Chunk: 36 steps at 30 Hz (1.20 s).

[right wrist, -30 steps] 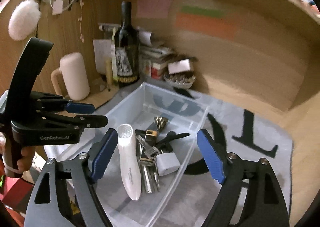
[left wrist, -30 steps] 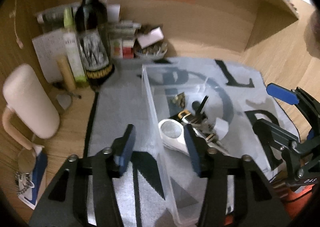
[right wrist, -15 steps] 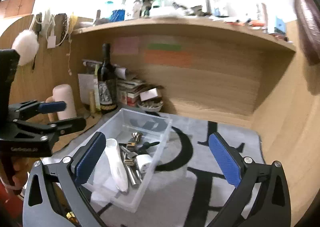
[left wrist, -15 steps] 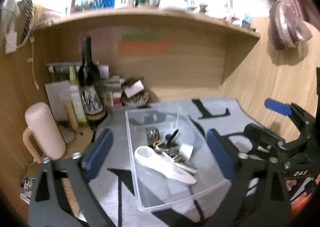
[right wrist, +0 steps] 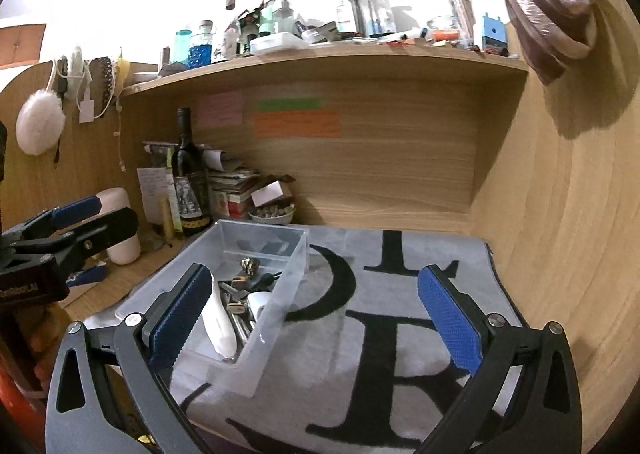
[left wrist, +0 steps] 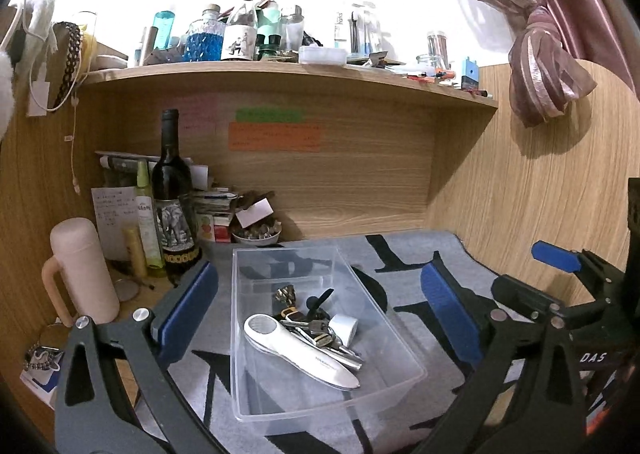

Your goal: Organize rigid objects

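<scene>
A clear plastic bin [left wrist: 400, 380] stands on a grey mat with black letters [left wrist: 416, 266]. Inside lie a white handheld device [left wrist: 296, 350], keys [left wrist: 310, 328], a small white cap [left wrist: 344, 328] and a gold trinket [left wrist: 285, 293]. My left gripper [left wrist: 320, 312] is open and empty, raised in front of the bin. My right gripper [right wrist: 316, 314] is open and empty, pulled back over the mat to the right of the bin [right wrist: 276, 306]. The right gripper also shows at the right edge of the left wrist view [left wrist: 556, 258].
A dark wine bottle [left wrist: 174, 206], a green bottle [left wrist: 144, 214], a beige flask [left wrist: 82, 270], boxes and a small bowl [left wrist: 256, 234] crowd the back left corner. A shelf [left wrist: 288, 70] full of bottles hangs above. A wooden wall [right wrist: 560, 234] closes the right side.
Both grippers have pulled back and up from the bin, and the left one has opened wider. The bin's contents have stayed in place.
</scene>
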Available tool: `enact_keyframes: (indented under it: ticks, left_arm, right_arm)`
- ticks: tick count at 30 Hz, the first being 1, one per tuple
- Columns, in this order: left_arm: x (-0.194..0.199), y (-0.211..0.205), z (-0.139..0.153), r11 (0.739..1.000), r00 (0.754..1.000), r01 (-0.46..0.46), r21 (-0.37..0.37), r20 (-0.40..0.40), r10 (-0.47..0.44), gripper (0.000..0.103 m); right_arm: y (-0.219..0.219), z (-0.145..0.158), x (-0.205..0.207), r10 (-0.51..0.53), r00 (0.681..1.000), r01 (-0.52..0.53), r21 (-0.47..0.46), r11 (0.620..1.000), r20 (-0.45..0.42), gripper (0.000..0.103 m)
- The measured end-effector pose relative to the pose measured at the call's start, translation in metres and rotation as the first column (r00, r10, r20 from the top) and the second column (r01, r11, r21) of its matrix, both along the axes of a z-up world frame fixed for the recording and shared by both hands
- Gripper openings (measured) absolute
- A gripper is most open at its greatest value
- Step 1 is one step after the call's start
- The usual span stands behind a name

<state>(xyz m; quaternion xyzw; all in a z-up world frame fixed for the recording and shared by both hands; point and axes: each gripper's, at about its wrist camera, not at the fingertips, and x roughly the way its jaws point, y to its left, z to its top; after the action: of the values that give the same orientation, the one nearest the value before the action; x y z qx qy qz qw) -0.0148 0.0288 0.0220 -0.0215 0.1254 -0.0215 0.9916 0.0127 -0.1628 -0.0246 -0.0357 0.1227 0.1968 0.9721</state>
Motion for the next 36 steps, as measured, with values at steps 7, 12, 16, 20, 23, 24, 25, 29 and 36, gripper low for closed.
enact_keyframes:
  ticks: [7,12,16,20,23,24,25,29,36]
  left_arm:
    - [-0.0005,-0.0077,-0.0034,1.0,1.0,0.007,0.024,0.018,-0.008,0.103]
    - [0.0003,-0.0112,-0.004,1.0,0.999,0.013,0.027,0.029,-0.014,0.103]
    - [0.0027,-0.0104,-0.0043,1.0,0.999,0.017,0.019,0.026,-0.018,0.103]
    - [0.0037,-0.0097,-0.0047,1.0,1.0,0.017,0.018,0.024,-0.018,0.103]
    - [0.0036,-0.0097,-0.0046,1.0,1.0,0.016,0.019,0.025,-0.017,0.103]
    - [0.0036,-0.0096,-0.0046,1.0,1.0,0.016,0.018,0.026,-0.017,0.103]
    - [0.0042,-0.0093,-0.0049,1.0,1.0,0.016,0.018,0.026,-0.016,0.103]
    - [0.0054,-0.0074,-0.0063,1.0,1.0,0.013,0.017,0.027,-0.013,0.103]
    - [0.0052,-0.0047,-0.0073,1.0,1.0,0.011,0.01,0.022,-0.011,0.103]
  right_arm:
    - [-0.0071,-0.0019,0.0012,-0.012,1.0,0.012,0.015,1.0,-0.003,0.103]
    - [-0.0068,-0.0022,0.001,-0.018,1.0,0.018,0.012,1.0,0.001,0.103]
    - [-0.0058,-0.0013,-0.0004,-0.022,1.0,0.022,0.01,1.0,0.007,0.103]
    - [-0.0041,0.0,-0.0021,-0.023,1.0,0.023,0.007,1.0,0.014,0.103]
    - [-0.0025,-0.0002,-0.0027,-0.02,1.0,0.02,0.007,1.0,0.013,0.103]
    - [-0.002,-0.0003,-0.0025,-0.018,1.0,0.018,0.006,1.0,0.011,0.103]
    - [-0.0015,-0.0004,-0.0021,-0.017,1.0,0.017,0.005,1.0,0.01,0.103]
    - [-0.0005,-0.0003,0.0,-0.015,1.0,0.015,0.003,1.0,0.007,0.103]
    - [-0.0003,-0.0004,0.0008,-0.014,1.0,0.014,0.002,1.0,0.006,0.103]
